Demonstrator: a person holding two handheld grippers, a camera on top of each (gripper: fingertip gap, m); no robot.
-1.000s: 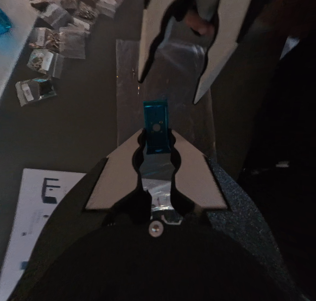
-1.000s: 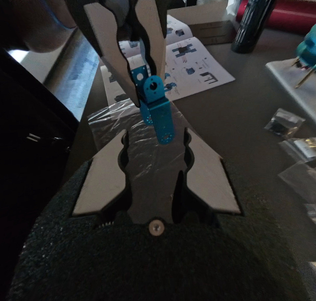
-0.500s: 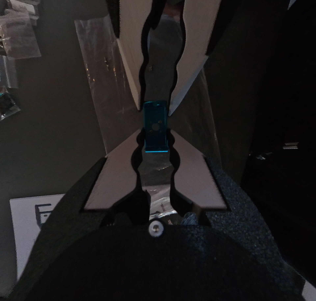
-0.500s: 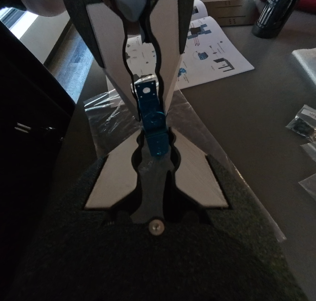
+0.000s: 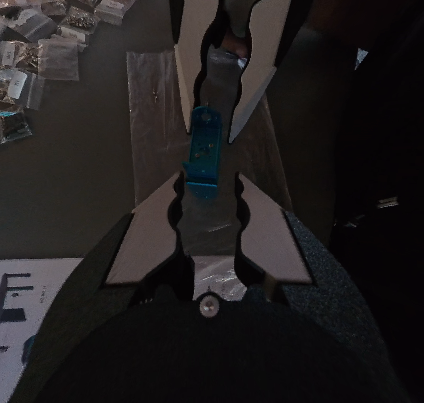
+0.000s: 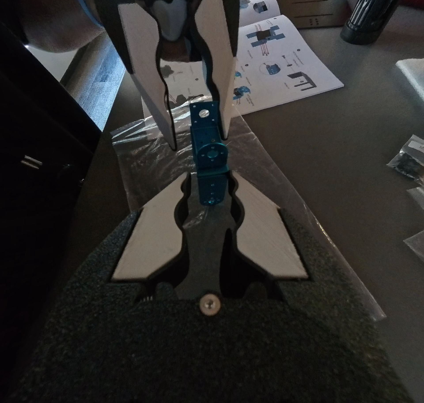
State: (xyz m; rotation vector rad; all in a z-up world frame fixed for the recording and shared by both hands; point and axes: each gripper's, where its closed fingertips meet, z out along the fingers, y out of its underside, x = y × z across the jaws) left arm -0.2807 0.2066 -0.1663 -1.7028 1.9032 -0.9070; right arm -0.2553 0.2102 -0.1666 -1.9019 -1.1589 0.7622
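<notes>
The left gripper (image 5: 210, 176) stands open, jaws spread wider than the blue bracket (image 5: 204, 149), which only brushes the inside of one finger. Opposite it, coming in from twelve o'clock in the left wrist view, the right gripper (image 5: 209, 137) straddles the bracket's far end. From the right wrist view, the right gripper (image 6: 208, 176) is narrowed to the bracket's width and looks clamped on the lower arm of the blue bracket (image 6: 210, 162), though the contact is dim and hard to confirm. The bracket sits raised between the two sets of tips, over a clear plastic bag (image 6: 263, 185) spread flat on the dark table (image 6: 344, 139). An open instruction booklet (image 6: 286, 59) lies at one o'clock beyond the bag. In the left view, small parts bags (image 5: 57, 25) are heaped at ten o'clock.
</notes>
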